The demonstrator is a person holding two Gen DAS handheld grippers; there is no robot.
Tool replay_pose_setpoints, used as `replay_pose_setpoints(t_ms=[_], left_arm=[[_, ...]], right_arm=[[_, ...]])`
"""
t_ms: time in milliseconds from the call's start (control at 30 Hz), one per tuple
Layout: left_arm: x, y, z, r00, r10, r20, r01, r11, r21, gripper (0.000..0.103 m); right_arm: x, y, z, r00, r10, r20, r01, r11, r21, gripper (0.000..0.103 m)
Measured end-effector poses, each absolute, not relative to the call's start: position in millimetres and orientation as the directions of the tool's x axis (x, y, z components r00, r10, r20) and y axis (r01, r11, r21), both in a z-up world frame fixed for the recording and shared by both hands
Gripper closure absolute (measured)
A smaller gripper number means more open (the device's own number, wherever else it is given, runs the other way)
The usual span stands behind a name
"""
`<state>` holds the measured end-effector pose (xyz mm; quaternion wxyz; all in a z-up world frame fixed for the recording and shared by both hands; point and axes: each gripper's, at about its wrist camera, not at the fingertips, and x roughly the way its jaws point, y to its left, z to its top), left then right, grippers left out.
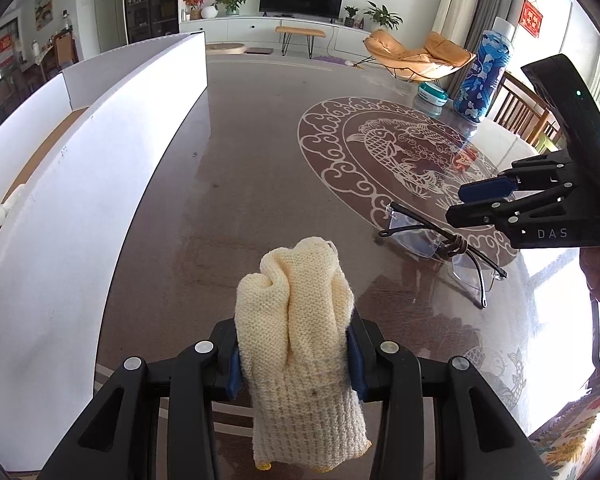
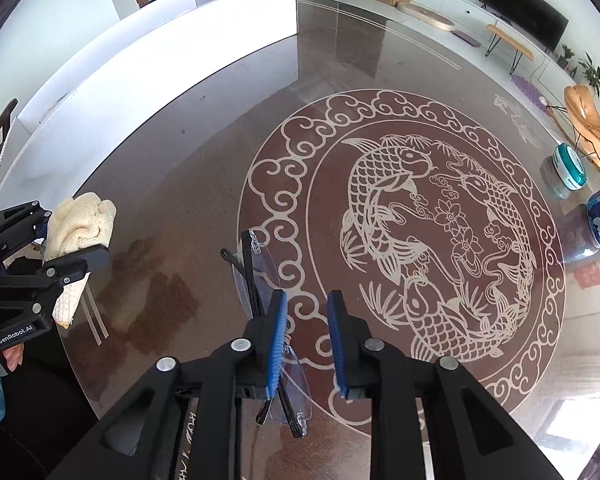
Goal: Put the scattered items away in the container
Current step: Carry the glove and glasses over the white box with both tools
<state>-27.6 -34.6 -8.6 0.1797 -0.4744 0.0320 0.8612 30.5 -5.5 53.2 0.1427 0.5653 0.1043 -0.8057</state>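
My left gripper (image 1: pixel 296 364) is shut on a cream knitted glove (image 1: pixel 300 320) and holds it above the glass table, right of the white box (image 1: pixel 80 184). The glove also shows in the right wrist view (image 2: pixel 80 224). Folded rimless glasses (image 1: pixel 440 240) lie on the table at the right. My right gripper (image 2: pixel 306 344) is open and empty, hovering just right of the glasses (image 2: pixel 260 272), whose frame passes under its left finger. The right gripper also shows in the left wrist view (image 1: pixel 476 200).
The table (image 2: pixel 204 160) carries a round fish pattern (image 2: pixel 420 240). A blue patterned bottle (image 1: pixel 484 76) and a small teal-and-white tub (image 1: pixel 432 96) stand at its far right edge. A white item (image 1: pixel 8 208) lies inside the box.
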Motion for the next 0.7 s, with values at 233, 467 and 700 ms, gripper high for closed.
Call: replay_pose_setpoints(t_ms=[233,467,700], left_arm=[[-22.8,-35.6,-14.9,-0.474,0.291,-0.831,-0.332,-0.933,-0.138,0.063],[-20.7,-35.1,-13.3,-0.475,0.294,-0.829,-0.334,-0.932,-0.139,0.063],[-21.1,-32.2,5.1,-0.471,0.338,-0.815,-0.342,-0.921,-0.185,0.063]], right_arm=[[32.1,-22.2,35.7,-0.273,-0.097,-0.957,0.427,-0.904,-0.030,0.064],[36.4,-25.3,19.3,-0.248,-0.067,-0.967,0.450,-0.892,-0.054,0.090],[42.9,-20.7,52.6,-0.304,-0.098,-0.948,0.426,-0.904,-0.044,0.090]])
